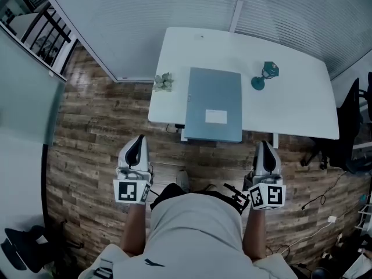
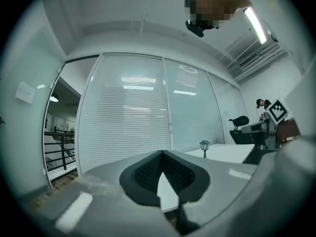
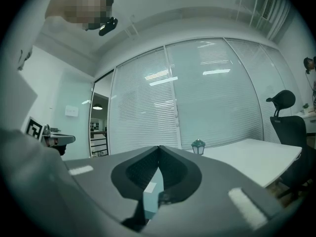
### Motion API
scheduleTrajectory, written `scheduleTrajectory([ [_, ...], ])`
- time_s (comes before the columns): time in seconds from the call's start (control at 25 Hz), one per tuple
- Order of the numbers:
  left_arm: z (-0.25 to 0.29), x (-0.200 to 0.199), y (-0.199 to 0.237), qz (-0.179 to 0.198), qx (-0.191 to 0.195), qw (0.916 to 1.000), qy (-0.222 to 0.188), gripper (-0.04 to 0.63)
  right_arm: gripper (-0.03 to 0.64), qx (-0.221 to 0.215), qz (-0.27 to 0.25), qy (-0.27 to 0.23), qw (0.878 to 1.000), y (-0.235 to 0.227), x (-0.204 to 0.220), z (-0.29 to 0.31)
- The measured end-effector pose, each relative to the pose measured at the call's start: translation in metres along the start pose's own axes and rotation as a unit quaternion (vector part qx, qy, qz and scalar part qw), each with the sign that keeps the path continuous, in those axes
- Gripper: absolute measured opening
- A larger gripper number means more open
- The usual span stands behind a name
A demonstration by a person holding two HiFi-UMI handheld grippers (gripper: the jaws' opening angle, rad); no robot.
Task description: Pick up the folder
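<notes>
**Task item.** The folder [image 1: 214, 104] lies flat mid-bench, between a small plant [image 1: 164, 82] and a teal lantern ornament [image 1: 266, 74], apart from both. It is blue-grey with a white label. Its near edge appears to project just past the front of the bench [image 1: 302, 86].

**Handling, my judgement.** It looks like a stiff board cover, of light to moderate weight depending on its contents, which I cannot see. The smooth face is likely slippery. If it is lifted by one cover only, it may fall open. The best hold looks to be the projecting near edge, pinched top and bottom through the full thickness, ideally with both claws spaced apart.

**Claws.** The left claw [image 1: 138, 141] and right claw [image 1: 264, 145] are both fully closed and hold nothing. They point level at the bench and sit well short of it.

**Surface and room.** The bench top is white, smooth and uncluttered. The floor [image 1: 93, 132] is wood plank. Slatted blinds [image 1: 145, 16] run behind the bench, and an office chair [image 1: 351, 121] stands to its right.
</notes>
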State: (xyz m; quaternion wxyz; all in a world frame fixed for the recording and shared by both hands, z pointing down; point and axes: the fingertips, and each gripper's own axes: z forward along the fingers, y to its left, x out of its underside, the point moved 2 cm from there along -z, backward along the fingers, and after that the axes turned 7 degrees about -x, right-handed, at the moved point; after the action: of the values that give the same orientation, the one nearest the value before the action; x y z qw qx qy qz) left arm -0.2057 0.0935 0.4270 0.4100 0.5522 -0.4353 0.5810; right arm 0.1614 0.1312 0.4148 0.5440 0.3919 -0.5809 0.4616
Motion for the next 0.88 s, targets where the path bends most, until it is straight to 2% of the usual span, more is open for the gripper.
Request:
scheduleTrajectory([
  [0.28,0.034,0.007,0.028,-0.011,0.017,0.9998,0.006,0.003,0.000,0.024,-0.002,-0.002,1.000,0.006,-0.008,0.027],
  [0.52,0.061,0.010,0.035,-0.009,0.037,0.9992,0.011,0.003,0.000,0.045,-0.008,-0.003,0.999,0.009,-0.013,0.043],
  [0.72,0.078,0.010,0.037,-0.006,0.033,0.9994,0.010,0.003,0.000,0.046,0.002,0.003,0.999,-0.003,-0.009,0.053],
  [0.88,0.096,0.013,0.022,-0.005,0.025,0.9996,0.014,0.003,0.000,0.036,0.011,0.002,0.999,-0.029,-0.009,0.067],
])
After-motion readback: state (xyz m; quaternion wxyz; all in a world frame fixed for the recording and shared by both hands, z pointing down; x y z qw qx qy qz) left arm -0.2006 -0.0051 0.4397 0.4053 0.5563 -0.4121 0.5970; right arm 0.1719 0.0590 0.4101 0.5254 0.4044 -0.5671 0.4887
